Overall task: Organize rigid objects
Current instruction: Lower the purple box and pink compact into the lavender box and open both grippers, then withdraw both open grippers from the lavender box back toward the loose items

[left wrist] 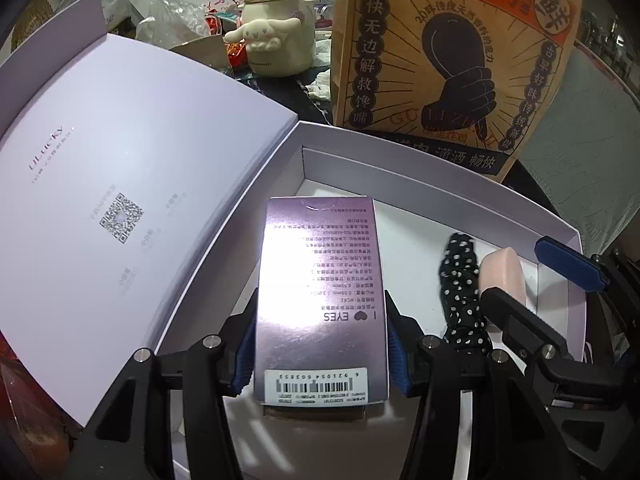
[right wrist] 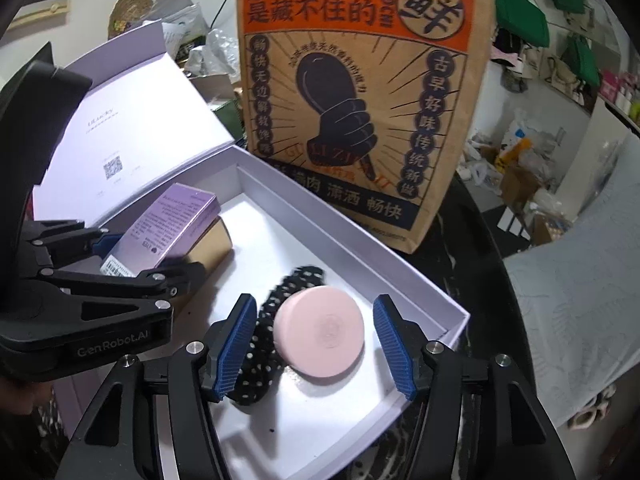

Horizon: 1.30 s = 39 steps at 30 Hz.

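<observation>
Left claw (left wrist: 320,344) closed on a purple carton (left wrist: 320,296), blue pads pressed against both long sides, barcode end nearest the camera. Carton held over the left part of an open white box (right wrist: 424,280), tilted in the right wrist view, with a gold-brown box (right wrist: 212,248) directly under it; contact between the two not possible to tell. White lid (left wrist: 132,184) of the box folded back to the left, printed with a QR code and small grey text.

Right claw (right wrist: 314,346) standing wide, pads apart and touching nothing. Between the pads, lower down on the box floor, a round pink case (right wrist: 320,334) lying flat. Just beside it on its left, and partly under its edge, a black band with white dots (right wrist: 260,356), stretched along the floor of the box. In the left wrist view the same pink case (left wrist: 502,276) and dotted band (left wrist: 460,280) seen at the right side of the box, near the right wall.

Behind the box, standing upright on the dark tabletop (right wrist: 480,240), a large brown paper bag (right wrist: 360,100) with orange and black print. Further back in the left wrist view, a cream-coloured bottle (left wrist: 276,28) with a plush figure on the front, among loose clutter.
</observation>
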Tool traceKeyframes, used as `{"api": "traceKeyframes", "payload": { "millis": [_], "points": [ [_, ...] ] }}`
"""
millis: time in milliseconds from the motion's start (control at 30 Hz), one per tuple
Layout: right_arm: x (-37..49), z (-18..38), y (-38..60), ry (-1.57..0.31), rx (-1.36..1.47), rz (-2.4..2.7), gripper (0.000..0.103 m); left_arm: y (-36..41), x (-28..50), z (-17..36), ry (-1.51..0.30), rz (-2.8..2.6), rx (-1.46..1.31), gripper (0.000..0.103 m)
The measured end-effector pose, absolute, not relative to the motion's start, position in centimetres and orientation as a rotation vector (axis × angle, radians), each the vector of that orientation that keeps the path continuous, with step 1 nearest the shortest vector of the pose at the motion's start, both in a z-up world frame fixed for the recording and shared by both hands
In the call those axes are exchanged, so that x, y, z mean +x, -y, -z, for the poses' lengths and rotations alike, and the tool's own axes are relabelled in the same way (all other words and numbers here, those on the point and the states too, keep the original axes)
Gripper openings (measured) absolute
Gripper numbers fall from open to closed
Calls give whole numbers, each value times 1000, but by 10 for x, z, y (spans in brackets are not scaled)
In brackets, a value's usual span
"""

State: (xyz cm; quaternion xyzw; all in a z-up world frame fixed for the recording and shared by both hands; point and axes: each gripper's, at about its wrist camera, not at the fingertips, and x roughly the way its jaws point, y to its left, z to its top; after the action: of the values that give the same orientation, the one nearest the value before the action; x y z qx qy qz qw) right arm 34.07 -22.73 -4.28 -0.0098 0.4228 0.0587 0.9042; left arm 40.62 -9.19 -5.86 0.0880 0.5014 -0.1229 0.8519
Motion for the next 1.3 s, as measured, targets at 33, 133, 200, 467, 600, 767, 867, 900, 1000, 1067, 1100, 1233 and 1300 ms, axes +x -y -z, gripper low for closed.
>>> {"api": "traceKeyframes", "payload": {
  "millis": [33,133,200,467,600,767,867,900,1000,1067,1100,1233,1300],
  "points": [
    [340,42,228,-873,-16,-121,61,92,405,58,-1051,257,190,53],
    [339,40,230,-871,-7,-116,61,95,399,51,-1036,252,195,63],
    [337,38,231,-868,-3,-110,61,95,396,47,-1022,238,201,65],
    [333,26,232,-854,6,-107,61,94,386,26,-990,226,193,66],
    [327,16,232,-833,-1,-106,61,94,380,12,-967,213,190,66],
    [317,0,231,-798,-10,-101,61,91,364,-8,-934,209,189,66],
    [311,-10,230,-774,-18,-101,61,88,354,-18,-909,210,189,66],
    [307,-13,229,-766,-21,-100,61,88,353,-22,-902,212,189,66],
    [299,-24,228,-743,-29,-99,61,87,342,-34,-878,216,189,66],
    [293,-31,228,-726,-31,-96,61,85,338,-44,-861,220,183,66],
    [289,-36,227,-713,-31,-94,61,84,334,-50,-847,221,181,66],
    [275,-51,227,-677,-35,-96,61,81,318,-67,-803,224,176,66],
    [268,-57,225,-661,-38,-95,61,80,311,-74,-786,224,173,66]
  ]
}}
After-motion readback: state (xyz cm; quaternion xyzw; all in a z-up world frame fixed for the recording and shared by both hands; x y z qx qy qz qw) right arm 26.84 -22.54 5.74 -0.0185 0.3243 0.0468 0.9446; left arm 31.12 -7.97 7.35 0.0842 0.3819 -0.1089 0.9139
